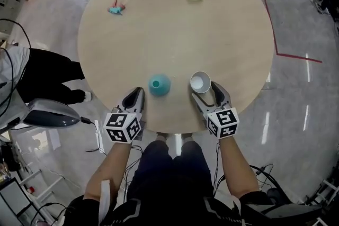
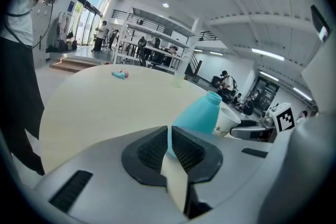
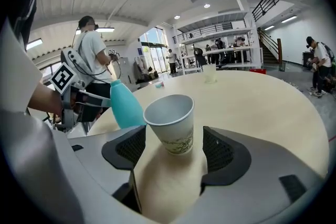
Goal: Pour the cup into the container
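Zero pouring steps are showing as complete: the white paper cup is standing upright on the round table, just beside the teal container, which is also standing upright near the table's front edge. The right gripper is bracketing the cup with its jaws spread wide, one pad on each side and neither pressing the wall, so the cup is not being held. The left gripper is pointing past the container's other side with its jaws drawn almost together on nothing. Judging from this layout, the task is sitting at the pre-grasp stage; closing on the cup, lifting it, tilting it over the container's narrow neck and setting it down are all remaining. The cup's contents are not showing clearly.
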{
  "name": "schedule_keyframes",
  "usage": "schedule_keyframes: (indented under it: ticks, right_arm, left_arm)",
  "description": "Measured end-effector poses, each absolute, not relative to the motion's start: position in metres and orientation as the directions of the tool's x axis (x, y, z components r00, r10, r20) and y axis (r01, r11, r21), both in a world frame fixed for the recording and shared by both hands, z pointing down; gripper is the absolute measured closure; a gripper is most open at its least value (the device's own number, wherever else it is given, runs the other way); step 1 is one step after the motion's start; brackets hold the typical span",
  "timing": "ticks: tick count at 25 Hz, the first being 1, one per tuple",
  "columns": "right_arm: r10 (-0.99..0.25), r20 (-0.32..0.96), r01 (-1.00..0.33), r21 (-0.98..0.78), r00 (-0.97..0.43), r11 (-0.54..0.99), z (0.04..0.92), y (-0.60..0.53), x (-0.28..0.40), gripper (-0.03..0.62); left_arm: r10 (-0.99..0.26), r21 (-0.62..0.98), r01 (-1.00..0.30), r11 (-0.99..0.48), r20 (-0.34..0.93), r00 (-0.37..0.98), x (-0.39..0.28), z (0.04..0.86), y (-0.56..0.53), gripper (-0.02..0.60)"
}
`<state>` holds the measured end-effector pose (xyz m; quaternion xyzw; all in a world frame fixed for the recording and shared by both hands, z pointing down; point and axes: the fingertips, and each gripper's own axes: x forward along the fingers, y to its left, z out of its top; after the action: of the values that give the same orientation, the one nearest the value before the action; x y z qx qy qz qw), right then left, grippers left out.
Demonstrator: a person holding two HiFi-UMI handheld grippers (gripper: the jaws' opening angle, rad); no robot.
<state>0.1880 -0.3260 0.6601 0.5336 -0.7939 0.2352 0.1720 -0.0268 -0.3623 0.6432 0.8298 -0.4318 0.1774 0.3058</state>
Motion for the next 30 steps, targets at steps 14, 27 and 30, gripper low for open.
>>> schedule_keyframes:
  ticks: [14, 27, 30]
  right_arm:
    - [-0.744, 0.559, -0.926, -0.139, -0.366, 0.352, 0.683, -0.346, 0.178, 0.287]
    - [-0.748, 0.555, -0.902, -0.009, -0.364, 0.432, 0.628, -0.356, 0.162, 0.299]
    - [-0.745, 0.573, -0.897, 0.037, -0.342, 0.441, 0.611, -0.359, 0.16, 0.299]
  left_arm:
    - [-0.577, 0.352, -0.831, -0.431, 0.601, 0.554, -0.024, 0.661, -0.365, 0.58]
    - [-0.625, 0.36, -0.816, -0.451, 0.525, 0.577, -0.033, 0.622, -0.371, 0.58]
    - [-0.642, 0.368, -0.817, -0.444, 0.506, 0.577, -0.038, 0.61, -0.373, 0.58]
